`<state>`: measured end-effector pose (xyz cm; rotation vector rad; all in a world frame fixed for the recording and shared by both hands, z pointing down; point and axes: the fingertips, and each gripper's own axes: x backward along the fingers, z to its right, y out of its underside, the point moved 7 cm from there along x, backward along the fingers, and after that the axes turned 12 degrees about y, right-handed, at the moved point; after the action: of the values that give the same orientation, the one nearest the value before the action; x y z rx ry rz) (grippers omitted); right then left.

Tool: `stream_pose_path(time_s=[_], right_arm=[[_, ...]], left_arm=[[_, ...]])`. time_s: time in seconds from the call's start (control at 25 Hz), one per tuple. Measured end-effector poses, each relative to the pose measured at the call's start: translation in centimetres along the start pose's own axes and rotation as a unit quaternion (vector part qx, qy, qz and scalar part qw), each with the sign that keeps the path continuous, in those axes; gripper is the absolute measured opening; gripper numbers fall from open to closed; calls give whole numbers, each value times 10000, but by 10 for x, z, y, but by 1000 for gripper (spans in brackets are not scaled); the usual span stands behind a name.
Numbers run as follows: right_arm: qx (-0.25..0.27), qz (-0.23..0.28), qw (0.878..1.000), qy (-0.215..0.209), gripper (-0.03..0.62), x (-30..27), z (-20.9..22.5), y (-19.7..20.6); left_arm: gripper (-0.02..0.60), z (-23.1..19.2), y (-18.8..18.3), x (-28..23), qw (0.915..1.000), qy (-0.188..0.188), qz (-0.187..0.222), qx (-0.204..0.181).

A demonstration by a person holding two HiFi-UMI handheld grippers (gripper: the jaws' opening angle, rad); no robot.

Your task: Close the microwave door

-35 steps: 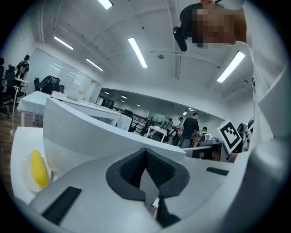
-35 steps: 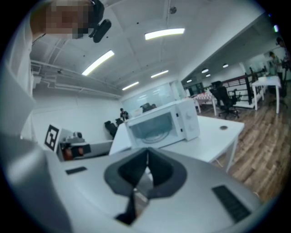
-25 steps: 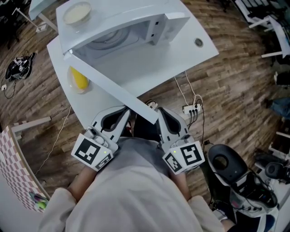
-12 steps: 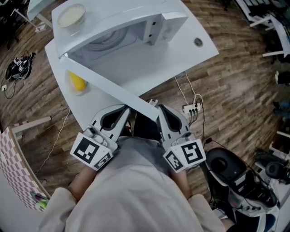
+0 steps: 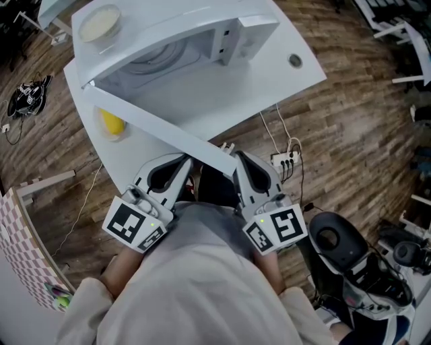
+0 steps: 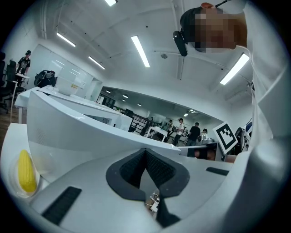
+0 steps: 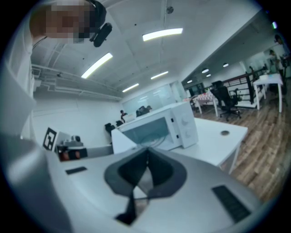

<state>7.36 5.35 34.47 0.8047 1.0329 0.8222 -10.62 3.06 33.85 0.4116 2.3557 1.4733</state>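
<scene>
**Microwave door standing open; both tongs shut and empty**

White microwave oven [image 5: 202, 17] sits at the far side of a white table [image 5: 283, 77], its cavity facing the person. The flat white microwave door [image 5: 155, 124] is swung fully outward. Its long axis runs diagonally across the head view, from the hinge at the oven's front left corner, far and left, to its free end, near and right. That free end points toward the person and lies over the table's near edge, between the tips of the two grippers.

The left gripper [image 5: 189, 162] sits just left of the door's free end and the right gripper [image 5: 235, 158] just right of it. Whether either touches the door cannot be told. In the left gripper view the dark ribbed pads [image 6: 132, 166] meet at their tips with nothing between them. The right gripper view shows its pads [image 7: 132, 170] likewise pressed together and holding nothing.

A yellow corn cob [image 5: 111, 122] lies in a clear dish on the table, left of the door. A shallow bowl of cream-coloured food [image 5: 99, 23] rests on the oven's top. A white power strip [image 5: 283, 161] lies on the wooden floor [image 5: 350, 135] right of the table.
</scene>
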Motion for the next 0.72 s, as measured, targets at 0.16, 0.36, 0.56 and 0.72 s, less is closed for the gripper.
stream_pose_path(time_s=[0.16,0.36,0.56,0.72], right_arm=[[33,54,10000,-8,23,3,-8,5],[-52,11,10000,-32,23,-9,13,-7],[-106,19,9999,-70,23,-13,17,-9],[-99,25,9999,-126,23,-17,21,-13]], left_arm=[[14,3,5,10,10000,8,55,-26],[14,-5,-2,-13,10000,-20,-4,23],[14,-6,-4,-17,10000,-57,-14,51],[14,-8,-6,-21,9999,-72,-12,75]])
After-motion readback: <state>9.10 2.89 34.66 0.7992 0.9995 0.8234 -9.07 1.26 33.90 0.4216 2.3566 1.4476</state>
